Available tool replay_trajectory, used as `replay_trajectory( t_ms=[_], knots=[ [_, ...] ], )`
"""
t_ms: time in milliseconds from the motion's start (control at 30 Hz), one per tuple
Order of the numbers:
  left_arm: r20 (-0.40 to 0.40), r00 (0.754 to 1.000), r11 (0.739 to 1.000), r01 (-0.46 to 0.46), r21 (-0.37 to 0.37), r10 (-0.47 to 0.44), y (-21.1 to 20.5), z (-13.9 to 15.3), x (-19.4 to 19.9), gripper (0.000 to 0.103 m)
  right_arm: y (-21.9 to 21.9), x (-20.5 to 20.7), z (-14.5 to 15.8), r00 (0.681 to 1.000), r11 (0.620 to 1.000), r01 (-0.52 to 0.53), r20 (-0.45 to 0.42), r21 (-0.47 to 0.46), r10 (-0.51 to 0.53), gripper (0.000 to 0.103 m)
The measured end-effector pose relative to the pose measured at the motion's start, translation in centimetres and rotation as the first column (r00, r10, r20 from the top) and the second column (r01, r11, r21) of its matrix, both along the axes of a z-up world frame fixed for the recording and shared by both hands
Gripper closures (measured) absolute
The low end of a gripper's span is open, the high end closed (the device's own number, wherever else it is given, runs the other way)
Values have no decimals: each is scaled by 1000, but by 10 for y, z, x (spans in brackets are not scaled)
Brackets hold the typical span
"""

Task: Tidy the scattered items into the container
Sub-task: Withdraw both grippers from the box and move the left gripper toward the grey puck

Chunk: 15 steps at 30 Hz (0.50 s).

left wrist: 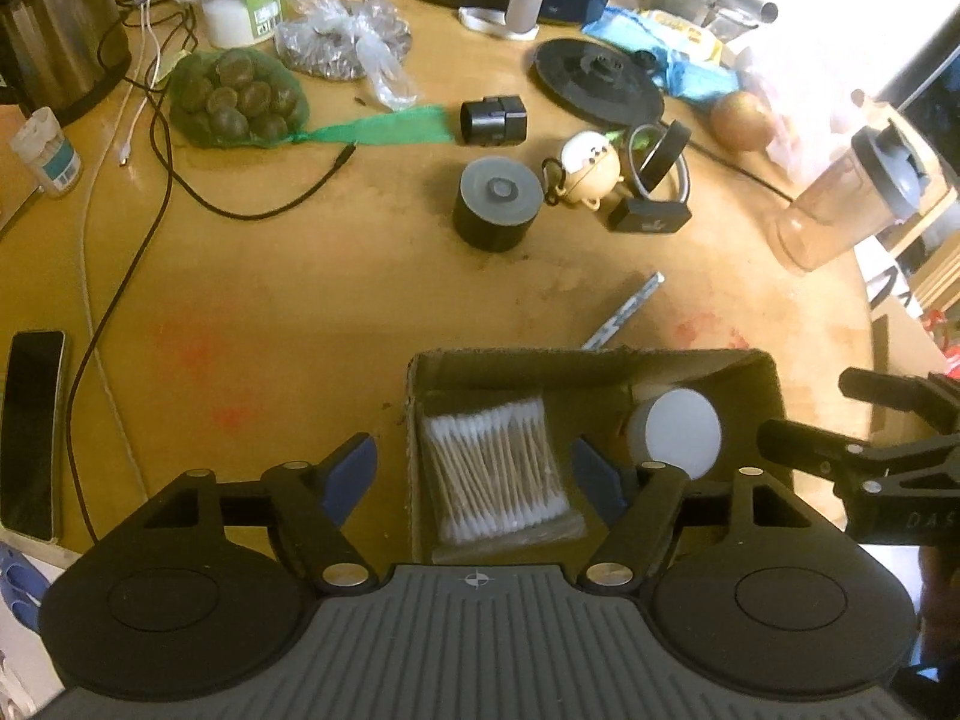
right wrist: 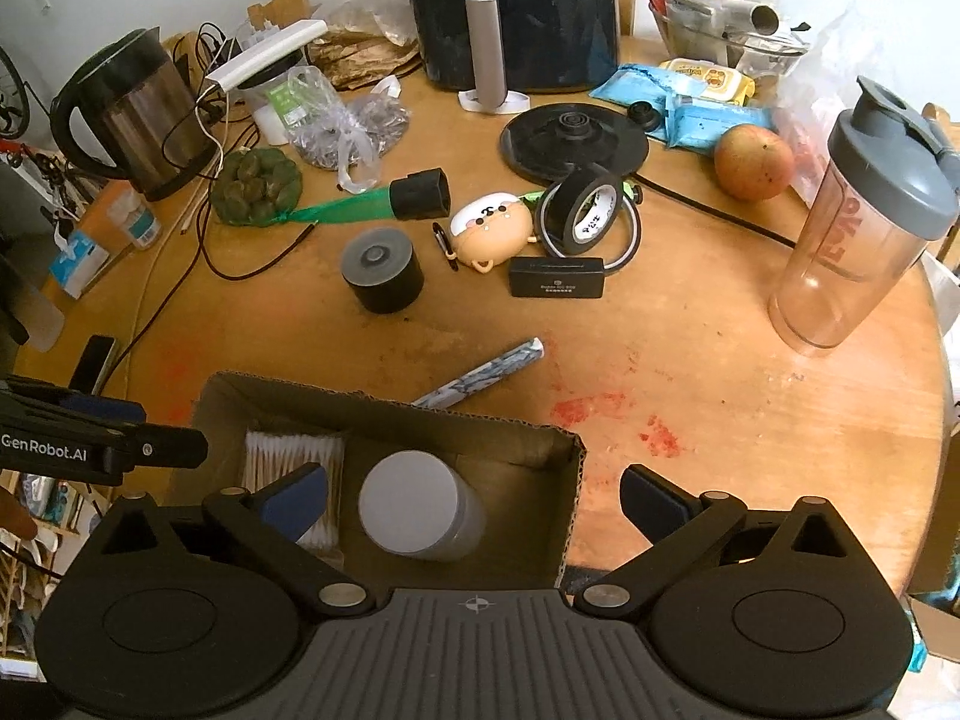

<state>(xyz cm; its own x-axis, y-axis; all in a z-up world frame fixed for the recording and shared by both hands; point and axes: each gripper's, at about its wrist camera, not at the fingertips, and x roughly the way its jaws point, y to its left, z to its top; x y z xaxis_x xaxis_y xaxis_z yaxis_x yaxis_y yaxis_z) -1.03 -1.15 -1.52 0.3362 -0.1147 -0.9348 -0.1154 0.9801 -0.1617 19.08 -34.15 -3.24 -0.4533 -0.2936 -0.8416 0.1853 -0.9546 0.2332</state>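
A cardboard box [left wrist: 594,360] stands near the table's front edge. In it lie a pack of cotton swabs [left wrist: 498,468] and a white-lidded jar [left wrist: 675,429]. My left gripper [left wrist: 474,462] hangs open over the swabs, pads clear of them. In the right wrist view my right gripper [right wrist: 471,486] is wide open above the jar [right wrist: 414,504], not touching it. Loose on the table are a black cylinder [right wrist: 384,267], a bear-shaped case [right wrist: 489,228], tape rolls [right wrist: 579,204], a flat black box [right wrist: 555,277], a black adapter [right wrist: 420,195] and a patterned stick [right wrist: 480,375].
At the back stand a kettle [right wrist: 132,114], an air fryer [right wrist: 510,12] and the kettle base [right wrist: 573,141]. A shaker bottle [right wrist: 864,222] and an apple [right wrist: 753,162] are on the right. Cables [left wrist: 120,276], a net bag of fruit [left wrist: 237,99] and a phone [left wrist: 33,432] lie on the left.
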Motion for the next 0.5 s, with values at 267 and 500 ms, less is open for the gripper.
replay_trajectory(
  t_ms=[267, 500],
  knots=[
    [59, 998, 1000, -2, 17, 1, -5, 5, 3, 29, 5, 1, 2, 1000, 1000, -1, -4, 4, 1, 0],
    [136, 990, 996, 11, 94, -24, -13, 9, 8, 29, 11, 4, 1, 1000, 1000, 8, -11, -3, -8, 0]
  ],
)
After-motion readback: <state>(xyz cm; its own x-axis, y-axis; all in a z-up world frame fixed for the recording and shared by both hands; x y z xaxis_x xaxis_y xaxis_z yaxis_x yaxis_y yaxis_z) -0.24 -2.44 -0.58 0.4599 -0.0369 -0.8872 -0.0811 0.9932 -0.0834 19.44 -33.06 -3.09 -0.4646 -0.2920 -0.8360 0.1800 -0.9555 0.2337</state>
